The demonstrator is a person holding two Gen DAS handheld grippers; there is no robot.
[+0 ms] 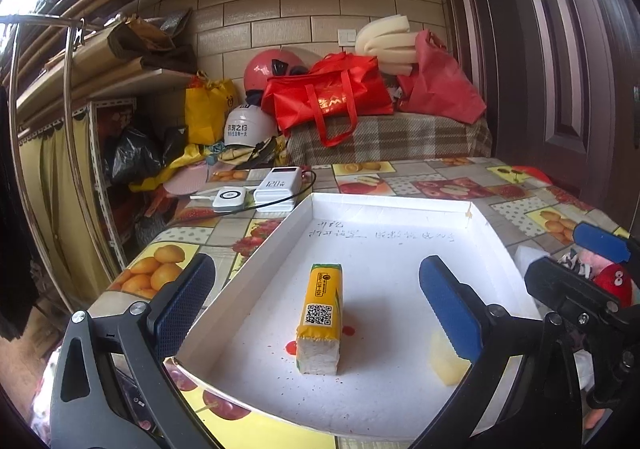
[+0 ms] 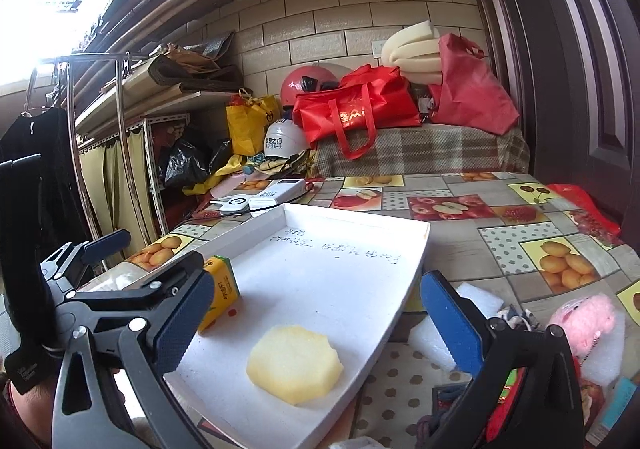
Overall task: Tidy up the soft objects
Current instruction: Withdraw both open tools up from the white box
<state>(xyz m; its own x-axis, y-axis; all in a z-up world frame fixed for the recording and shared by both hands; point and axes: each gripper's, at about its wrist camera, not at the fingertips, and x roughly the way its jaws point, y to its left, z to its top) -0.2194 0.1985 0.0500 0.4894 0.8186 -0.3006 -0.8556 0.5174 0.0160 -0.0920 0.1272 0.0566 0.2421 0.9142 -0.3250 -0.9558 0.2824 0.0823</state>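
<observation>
On the fruit-print table sits my white tray, holding a tissue pack and a yellow sponge. Left gripper and right gripper both gape wide, empty. Both items look light and squashy; I'd pinch each gently across its sides.

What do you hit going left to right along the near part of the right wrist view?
Left finger pad → tissue pack → yellow sponge → right finger pad → pink plush toy.
</observation>
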